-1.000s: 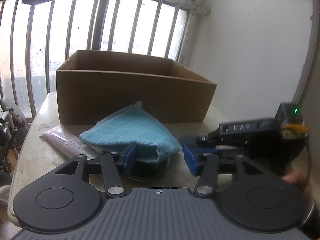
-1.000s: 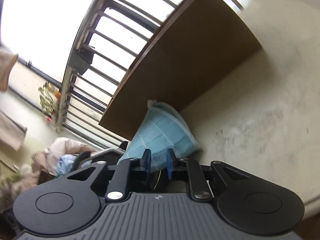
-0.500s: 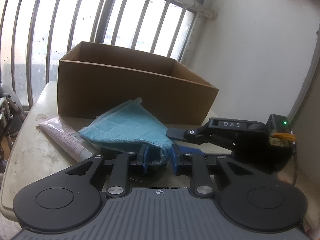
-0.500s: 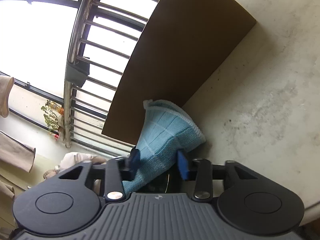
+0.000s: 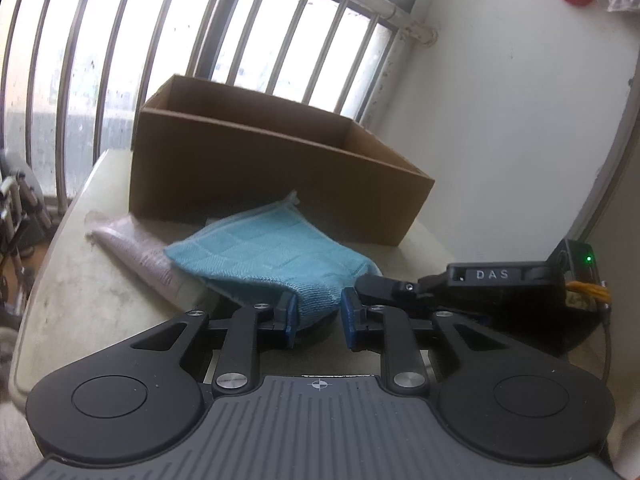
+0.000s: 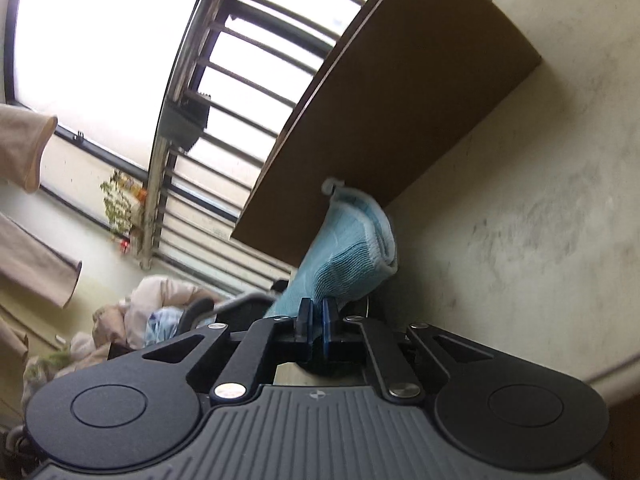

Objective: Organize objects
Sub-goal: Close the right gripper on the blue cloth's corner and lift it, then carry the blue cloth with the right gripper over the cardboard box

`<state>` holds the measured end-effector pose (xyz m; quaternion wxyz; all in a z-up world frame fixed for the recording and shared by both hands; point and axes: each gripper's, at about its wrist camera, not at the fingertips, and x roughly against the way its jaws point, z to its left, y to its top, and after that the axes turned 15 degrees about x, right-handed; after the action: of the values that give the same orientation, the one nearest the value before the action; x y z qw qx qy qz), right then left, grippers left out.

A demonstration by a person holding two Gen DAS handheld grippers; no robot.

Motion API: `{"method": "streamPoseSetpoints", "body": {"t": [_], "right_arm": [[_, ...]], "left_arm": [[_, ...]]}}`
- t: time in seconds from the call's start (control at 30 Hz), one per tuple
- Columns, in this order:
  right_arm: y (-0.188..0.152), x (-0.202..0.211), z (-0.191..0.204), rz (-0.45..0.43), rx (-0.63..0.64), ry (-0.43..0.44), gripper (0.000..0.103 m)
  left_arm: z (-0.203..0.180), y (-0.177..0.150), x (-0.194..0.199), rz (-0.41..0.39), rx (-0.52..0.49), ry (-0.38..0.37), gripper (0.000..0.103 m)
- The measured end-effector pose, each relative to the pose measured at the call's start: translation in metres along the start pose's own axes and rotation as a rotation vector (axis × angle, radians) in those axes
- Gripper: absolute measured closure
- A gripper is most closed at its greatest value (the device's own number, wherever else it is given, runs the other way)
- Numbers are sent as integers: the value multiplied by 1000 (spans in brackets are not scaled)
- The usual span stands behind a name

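Left gripper (image 5: 320,312): I have it narrowed to a small gap, both pads on the near folded corner of the blue cloth (image 5: 264,256); it looks pinched, though I see the right pad's contact less plainly.
Right gripper (image 6: 316,314): I have it fully closed, with the cloth's right edge nipped between its tips.
Cloth's place: on the table (image 5: 80,280), near side of the cardboard box (image 5: 280,176), far corner lifted against the box's front wall.
Risk, thin hold: both grips sit at the very edge of the fabric, so I judge a quick lift could pull it free.
Risk, what lies under: the cloth drapes over a dark round thing (image 5: 322,330), which I cannot identify; it may drag along.
Risk, tube: a pale tube (image 5: 136,252) lies partly under the cloth's left side and could be swept towards the table's left edge.
Risk, collision: my two grippers sit close together, so uneven movement may knock them or stretch the cloth.
Edges: the box's front wall is the lip to clear; the table rim curves near-left and near-right.
Open room: bare table to the right, free air above the open box, window bars beyond.
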<state>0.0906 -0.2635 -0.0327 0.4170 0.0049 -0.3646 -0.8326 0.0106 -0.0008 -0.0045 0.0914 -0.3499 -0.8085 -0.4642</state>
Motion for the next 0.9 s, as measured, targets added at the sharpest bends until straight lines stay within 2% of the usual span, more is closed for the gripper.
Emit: {"method": "streamPoseSetpoints", "body": {"t": [0.13,0.23,0.3,0.37,0.4,0.43,0.47,0.5,0.53,0.6,0.67,0.9], "right_arm": [[-11,3,6,40,17,14,98],[-15,4,10,65,70,-21,97],[-15,8,12,74,105,-53,95],[-11,17,14,62,135,-72,92],[-8,22,15,49,150,-81,84],[-4,29,16,28,165,-93,68],[1,35,16,2,178,-103,59],[5,38,17,-20,185,-108,43],[12,42,16,-43,190,-110,38],[24,40,13,-60,196,-103,37],[37,29,7,-52,184,-100,31],[56,-23,-18,40,127,-59,31]], "left_arm": [[9,-2,6,12,25,2,81],[16,-1,10,11,39,6,76],[23,0,12,9,61,-2,65],[30,1,14,-4,94,-8,41],[34,3,15,-8,116,-12,37],[38,5,15,-9,134,-20,33],[42,7,13,-3,162,-37,31],[46,9,11,8,184,-52,30],[49,12,7,28,215,-76,25],[55,14,0,56,264,-115,21],[58,17,-8,78,302,-142,19],[57,21,-30,107,341,-126,14]]}}
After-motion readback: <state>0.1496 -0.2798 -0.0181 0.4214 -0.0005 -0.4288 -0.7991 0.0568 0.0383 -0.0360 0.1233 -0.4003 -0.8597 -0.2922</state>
